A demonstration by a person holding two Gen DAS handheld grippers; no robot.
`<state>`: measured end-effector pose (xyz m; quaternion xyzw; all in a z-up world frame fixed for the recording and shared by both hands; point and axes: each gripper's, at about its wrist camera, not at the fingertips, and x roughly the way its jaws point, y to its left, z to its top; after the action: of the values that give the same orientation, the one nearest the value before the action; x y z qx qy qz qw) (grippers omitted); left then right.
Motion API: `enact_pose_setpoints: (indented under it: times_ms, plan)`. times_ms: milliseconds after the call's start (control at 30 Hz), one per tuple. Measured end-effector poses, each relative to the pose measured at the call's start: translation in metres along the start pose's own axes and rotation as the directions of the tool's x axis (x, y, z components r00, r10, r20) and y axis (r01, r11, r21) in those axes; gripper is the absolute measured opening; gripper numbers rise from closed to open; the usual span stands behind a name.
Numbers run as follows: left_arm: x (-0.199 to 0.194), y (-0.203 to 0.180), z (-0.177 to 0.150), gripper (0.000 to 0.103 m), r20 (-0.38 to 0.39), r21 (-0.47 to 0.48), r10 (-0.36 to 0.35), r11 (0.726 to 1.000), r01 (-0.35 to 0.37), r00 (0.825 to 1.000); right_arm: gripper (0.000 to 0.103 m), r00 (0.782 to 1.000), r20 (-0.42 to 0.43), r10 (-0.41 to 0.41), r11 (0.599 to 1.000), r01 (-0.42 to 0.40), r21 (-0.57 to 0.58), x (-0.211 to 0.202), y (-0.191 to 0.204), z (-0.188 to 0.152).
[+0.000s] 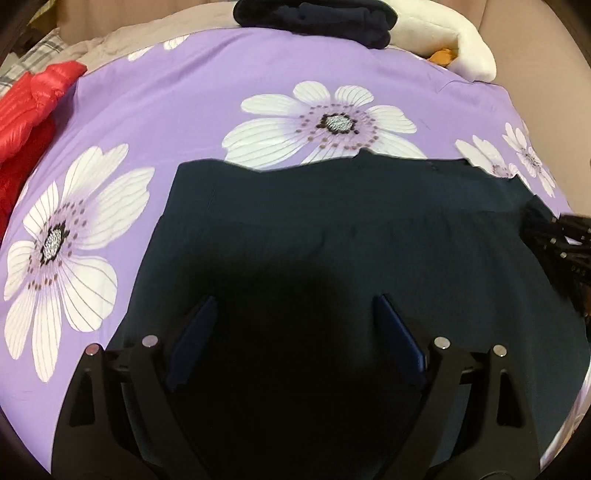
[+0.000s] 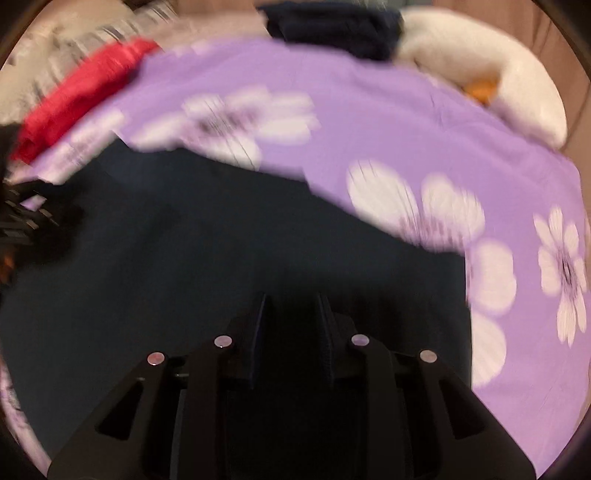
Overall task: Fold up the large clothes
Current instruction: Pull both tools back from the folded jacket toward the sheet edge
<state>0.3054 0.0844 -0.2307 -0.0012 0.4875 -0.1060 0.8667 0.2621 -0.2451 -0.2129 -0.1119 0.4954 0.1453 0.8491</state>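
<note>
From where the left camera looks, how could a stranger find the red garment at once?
Start from the purple bedsheet with white flowers that covers the bed. Follow it to its far left edge, beyond the dark garment lying flat in the middle. There the red garment lies bunched: it is shiny, puffy and quilted, the only bright red thing, unlike the navy folded pile at the far edge.

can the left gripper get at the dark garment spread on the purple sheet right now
Probably yes. The left gripper hangs open right over the dark garment, and nothing lies between them.
</note>
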Motion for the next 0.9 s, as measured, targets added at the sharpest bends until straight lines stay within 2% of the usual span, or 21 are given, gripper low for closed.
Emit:
enact_pose_setpoints:
  times_ms: [100,200,267,333,367,400,433,500,600,667,733,767,900]
  plan:
    - [-0.003,0.007,0.003,0.089,0.005,-0.014,0.035,0.999,-0.035,0.999,0.026,0.999,0.028,0.015,0.994,-0.018,0.110,-0.001,-0.021,-0.006]
    - [-0.007,0.019,-0.003,0.089,-0.013,-0.036,0.105,0.994,-0.105,0.994,0.026,0.998,0.044,-0.048,0.977,0.037,0.210,-0.016,-0.043,-0.009]
    - [-0.015,0.027,-0.011,0.089,-0.024,-0.046,0.137,0.989,-0.139,0.990,0.028,0.994,0.048,-0.098,0.972,0.086,0.220,-0.027,-0.043,-0.014]
    - [-0.029,0.026,-0.020,0.089,-0.014,-0.037,0.137,0.990,-0.137,0.991,0.034,0.993,0.072,-0.090,0.969,0.071,0.236,-0.042,-0.040,-0.019]
    - [-0.040,0.021,-0.027,0.089,0.000,-0.023,0.131,0.991,-0.131,0.991,0.046,0.994,0.098,-0.055,0.970,0.030,0.241,-0.052,-0.034,-0.023]
    - [-0.049,0.014,-0.032,0.089,0.013,-0.013,0.116,0.993,-0.116,0.993,0.058,0.993,0.117,-0.034,0.971,0.006,0.237,-0.060,-0.028,-0.029]
    - [-0.060,0.003,-0.041,0.089,0.027,-0.002,0.085,0.996,-0.085,0.996,0.061,0.990,0.141,-0.015,0.976,-0.016,0.217,-0.070,-0.017,-0.034]
    - [-0.075,-0.016,-0.055,0.089,0.040,0.014,0.036,0.999,-0.037,0.999,0.064,0.988,0.154,0.025,0.984,-0.051,0.168,-0.081,0.009,-0.046]
    - [-0.080,-0.047,-0.075,0.094,0.035,0.055,-0.026,0.998,0.024,0.999,0.064,0.989,0.124,0.078,0.988,-0.093,0.125,-0.081,0.038,-0.060]
    - [-0.073,-0.065,-0.089,0.094,0.009,0.091,-0.013,0.996,0.012,1.000,0.064,0.994,0.075,0.077,0.994,-0.082,0.073,-0.073,0.061,-0.074]
    - [-0.065,-0.074,-0.100,0.095,0.015,0.140,0.045,0.989,-0.047,0.999,0.065,0.998,0.057,0.038,0.999,-0.040,0.028,-0.067,0.074,-0.083]
    - [-0.065,-0.075,-0.103,0.095,0.016,0.143,0.050,0.988,-0.052,0.999,0.068,0.998,0.057,0.017,1.000,-0.017,0.009,-0.065,0.077,-0.087]
    - [-0.072,-0.067,-0.110,0.095,0.007,0.123,0.060,0.991,-0.060,0.998,0.074,0.997,0.068,-0.020,0.999,0.018,0.029,-0.069,0.062,-0.102]
